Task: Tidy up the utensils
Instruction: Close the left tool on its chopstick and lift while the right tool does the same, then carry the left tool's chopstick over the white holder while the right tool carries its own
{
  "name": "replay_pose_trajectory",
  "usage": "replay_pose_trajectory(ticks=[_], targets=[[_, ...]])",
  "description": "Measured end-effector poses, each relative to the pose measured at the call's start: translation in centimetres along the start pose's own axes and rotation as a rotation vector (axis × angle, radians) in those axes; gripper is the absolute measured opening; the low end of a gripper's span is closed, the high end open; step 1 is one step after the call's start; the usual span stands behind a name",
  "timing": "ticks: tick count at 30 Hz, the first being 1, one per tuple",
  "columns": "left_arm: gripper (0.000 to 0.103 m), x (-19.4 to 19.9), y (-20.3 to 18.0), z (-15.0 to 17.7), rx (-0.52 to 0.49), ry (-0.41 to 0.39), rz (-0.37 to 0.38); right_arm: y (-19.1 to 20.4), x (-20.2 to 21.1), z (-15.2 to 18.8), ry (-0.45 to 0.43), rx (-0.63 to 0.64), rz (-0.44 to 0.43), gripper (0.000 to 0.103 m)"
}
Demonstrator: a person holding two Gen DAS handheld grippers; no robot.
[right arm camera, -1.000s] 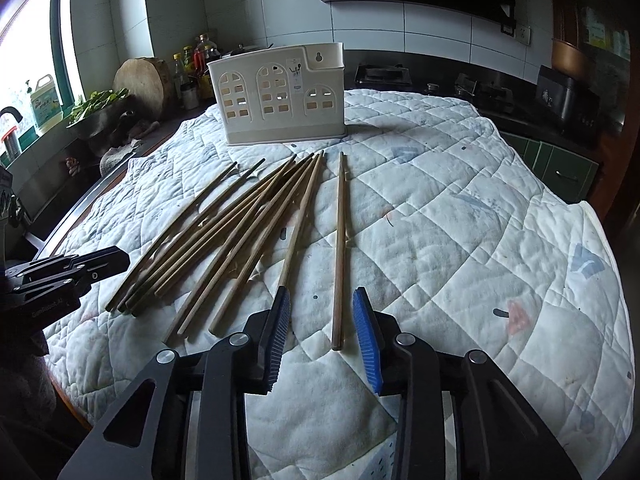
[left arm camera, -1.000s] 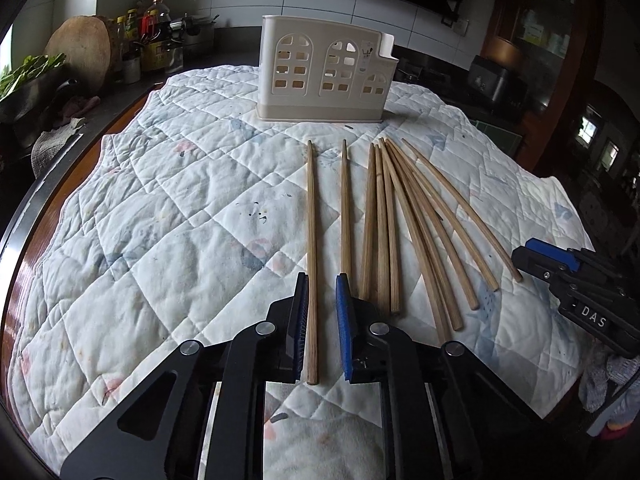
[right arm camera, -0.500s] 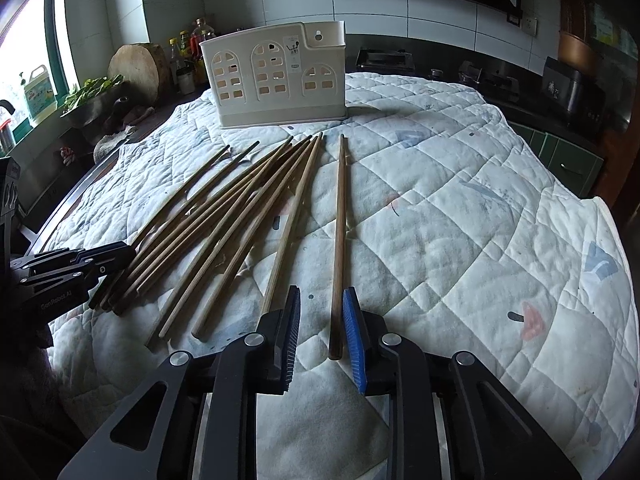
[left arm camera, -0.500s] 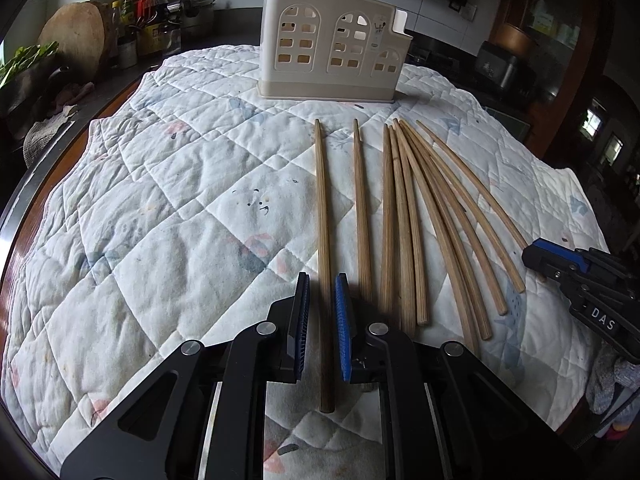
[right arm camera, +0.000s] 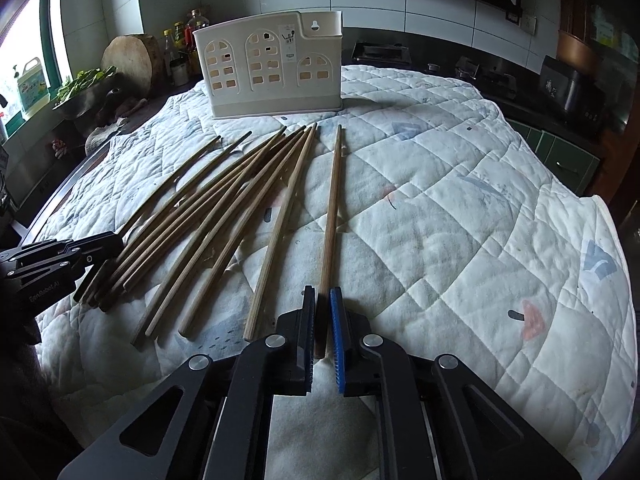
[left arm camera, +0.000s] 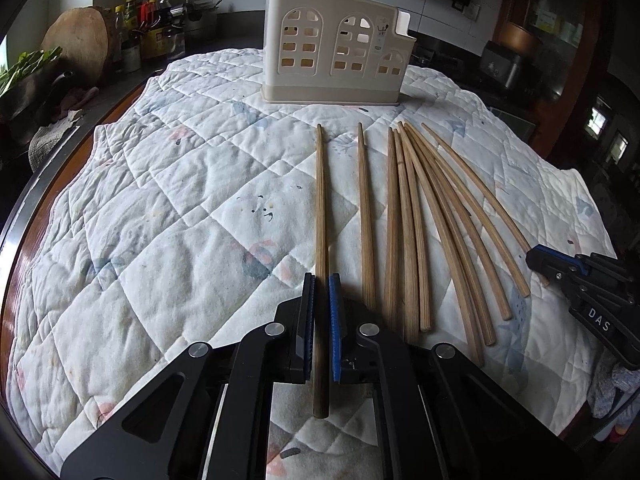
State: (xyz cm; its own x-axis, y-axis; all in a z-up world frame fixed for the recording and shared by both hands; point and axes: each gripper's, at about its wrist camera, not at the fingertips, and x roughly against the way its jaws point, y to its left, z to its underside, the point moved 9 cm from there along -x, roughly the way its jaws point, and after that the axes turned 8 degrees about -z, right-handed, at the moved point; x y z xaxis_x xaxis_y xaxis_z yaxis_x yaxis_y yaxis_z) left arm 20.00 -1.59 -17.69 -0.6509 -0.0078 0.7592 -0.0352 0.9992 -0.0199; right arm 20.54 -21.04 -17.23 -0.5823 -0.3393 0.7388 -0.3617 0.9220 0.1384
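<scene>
Several wooden chopsticks (left arm camera: 416,220) lie side by side on a white quilted cloth (left arm camera: 160,208). A cream plastic utensil holder (left arm camera: 336,64) with arched cut-outs stands upright at the far end; it also shows in the right wrist view (right arm camera: 272,68). My left gripper (left arm camera: 321,280) is shut on the leftmost chopstick (left arm camera: 321,200) near its near end. My right gripper (right arm camera: 323,294) is shut on the rightmost chopstick (right arm camera: 333,200) near its near end. Each gripper shows at the other view's edge: the right gripper (left arm camera: 580,280) and the left gripper (right arm camera: 60,256).
The cloth covers a round table with a wooden rim (left arm camera: 24,216). Behind it on a dark counter are bottles (left arm camera: 148,28), a round wooden block (left arm camera: 76,44) and greens (right arm camera: 80,84). A stove (right arm camera: 380,52) and dark appliances (right arm camera: 572,88) stand at the back right.
Both grippers moved forward along their chopsticks and closed. The jaws, apart a second ago, now clamp one chopstick each. The other chopsticks and the holder have not moved.
</scene>
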Motion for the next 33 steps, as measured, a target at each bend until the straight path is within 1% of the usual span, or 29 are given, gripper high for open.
replay_pose_trajectory(ticks=[3, 7, 12, 15, 22, 27, 30, 33], targets=[[0.006, 0.9, 0.3, -0.5, 0.013, -0.025, 0.005, 0.0, 1.3, -0.8, -0.039, 0.001, 0.003, 0.008], [0.005, 2.6, 0.7, -1.6, 0.025, -0.075, 0.015, 0.1, 3.7, -2.8, -0.105, 0.017, 0.005, 0.008], [0.005, 4.9, 1.1, -3.5, 0.039, -0.141, 0.038, 0.7, 6.8, -6.6, -0.197, 0.050, -0.006, 0.007], [0.005, 5.8, 1.3, -4.9, 0.039, -0.169, 0.053, 1.0, 7.8, -9.2, -0.231, 0.079, -0.014, 0.007], [0.005, 7.2, 1.7, -8.7, 0.017, -0.214, 0.078, 1.9, 9.0, -15.0, -0.256, 0.138, -0.043, 0.007], [0.005, 8.3, 1.7, -12.1, -0.019, -0.241, 0.086, 2.5, 10.6, -19.4, -0.282, 0.187, -0.037, 0.007], [0.005, 8.9, 1.5, -14.1, -0.034, -0.247, 0.102, 2.7, 11.7, -22.3, -0.306, 0.197, -0.035, 0.007], [0.005, 9.4, 1.5, -16.1, -0.044, -0.260, 0.100, 2.8, 12.5, -25.2, -0.338, 0.209, -0.024, 0.007]])
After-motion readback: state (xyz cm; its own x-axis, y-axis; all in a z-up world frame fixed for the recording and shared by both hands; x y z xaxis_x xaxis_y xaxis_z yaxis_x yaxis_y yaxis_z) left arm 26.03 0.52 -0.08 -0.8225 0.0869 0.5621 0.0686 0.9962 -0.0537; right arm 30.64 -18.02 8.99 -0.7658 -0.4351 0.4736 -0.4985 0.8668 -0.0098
